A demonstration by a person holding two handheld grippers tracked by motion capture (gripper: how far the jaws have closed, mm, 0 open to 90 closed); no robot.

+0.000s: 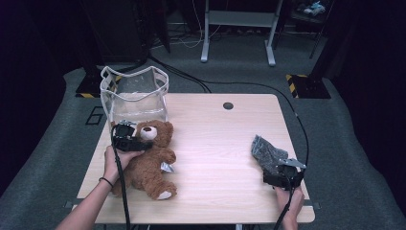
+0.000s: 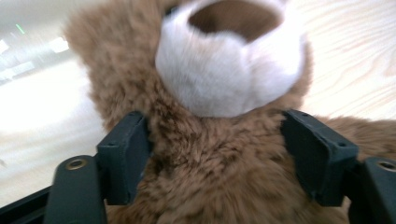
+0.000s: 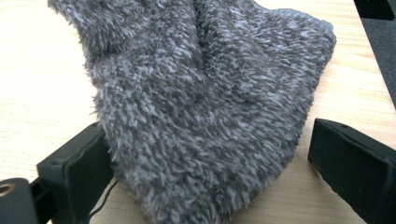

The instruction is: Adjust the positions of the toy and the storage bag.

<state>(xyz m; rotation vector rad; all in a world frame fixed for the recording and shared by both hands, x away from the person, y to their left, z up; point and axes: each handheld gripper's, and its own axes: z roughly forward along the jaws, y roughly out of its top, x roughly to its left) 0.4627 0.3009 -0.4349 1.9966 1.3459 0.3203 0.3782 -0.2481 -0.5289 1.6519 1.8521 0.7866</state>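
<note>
A brown teddy bear (image 1: pixel 149 163) lies on its back on the left side of the wooden table (image 1: pixel 220 139), head toward the far edge. My left gripper (image 1: pixel 143 143) reaches in from the left at the bear's neck. In the left gripper view its jaws stand on either side of the furry neck (image 2: pixel 210 158) below the white muzzle (image 2: pixel 229 70), open (image 2: pixel 217 140), fur brushing the pads. A grey fuzzy cloth (image 1: pixel 265 151) lies near the right edge. My right gripper (image 1: pixel 276 168) is at its near end, open (image 3: pixel 217 149), jaws wide around the cloth (image 3: pixel 205 107).
A clear plastic bag with white trim (image 1: pixel 134 96) stands open at the far left corner, just behind the bear's head. A round cable hole (image 1: pixel 228 105) sits near the table's far edge. Cables trail from both grippers over the near edge.
</note>
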